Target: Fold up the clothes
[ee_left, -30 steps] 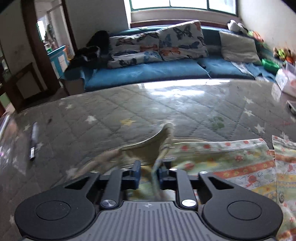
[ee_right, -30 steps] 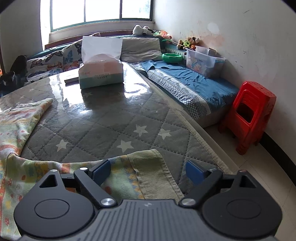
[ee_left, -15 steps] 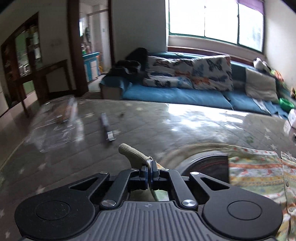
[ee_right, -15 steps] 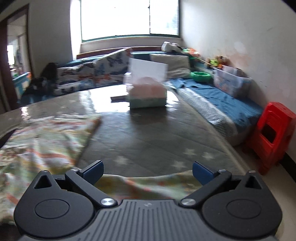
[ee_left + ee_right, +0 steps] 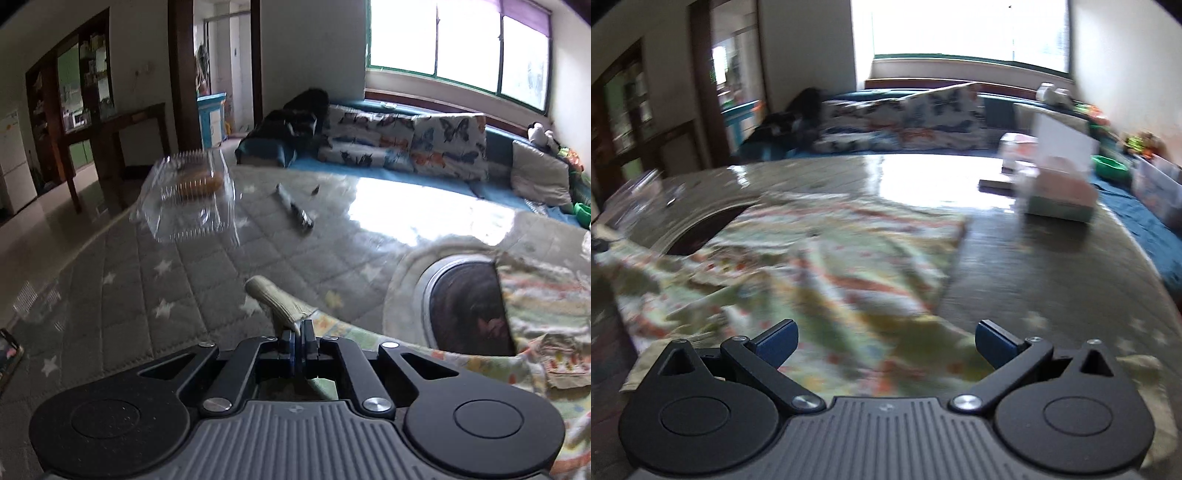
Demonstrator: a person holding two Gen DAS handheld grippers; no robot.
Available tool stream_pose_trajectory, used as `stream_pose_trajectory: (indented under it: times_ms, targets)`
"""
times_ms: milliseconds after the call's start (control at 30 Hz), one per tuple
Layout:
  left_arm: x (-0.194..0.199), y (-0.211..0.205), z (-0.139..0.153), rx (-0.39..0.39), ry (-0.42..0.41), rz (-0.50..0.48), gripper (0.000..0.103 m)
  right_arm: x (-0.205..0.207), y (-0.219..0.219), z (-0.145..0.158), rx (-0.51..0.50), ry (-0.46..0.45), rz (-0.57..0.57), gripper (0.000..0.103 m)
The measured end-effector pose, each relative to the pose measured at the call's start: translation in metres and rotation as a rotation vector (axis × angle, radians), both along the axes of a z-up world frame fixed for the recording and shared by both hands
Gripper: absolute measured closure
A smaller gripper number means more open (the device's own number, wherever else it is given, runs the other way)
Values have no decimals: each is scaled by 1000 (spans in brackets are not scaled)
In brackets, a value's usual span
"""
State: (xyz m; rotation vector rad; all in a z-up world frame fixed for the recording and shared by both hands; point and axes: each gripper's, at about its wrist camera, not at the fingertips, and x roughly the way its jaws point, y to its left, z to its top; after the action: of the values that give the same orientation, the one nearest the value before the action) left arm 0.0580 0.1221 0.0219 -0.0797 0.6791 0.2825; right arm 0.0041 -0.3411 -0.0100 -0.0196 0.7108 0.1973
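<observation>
having swung left since a second ago, left claw [image 5: 302, 334] stays pinched on the ribbed cuff [image 5: 275, 304] of the garment [image 5: 827, 258] on the worktop [image 5: 184, 280]; right claw [image 5: 886, 341] spread, unloaded: sleeve fold likely underway.

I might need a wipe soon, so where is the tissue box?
In the right wrist view, the tissue box stands on the table's far right side, beyond the patterned garment, near the sofa.
</observation>
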Motion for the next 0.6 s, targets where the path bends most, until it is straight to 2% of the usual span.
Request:
stream_pose_trajectory:
  times_ms: [200,467,600]
  targets:
    - [2,1,-9,28,17,6,92,3,49,3,-39,-15,153,0]
    - [-3,12,-23,49,52,53,73,1,100,-11,-86,10,290,0]
    - [-4,15,-25,75,58,60,64,-7,113,-25,-142,49,349,0]
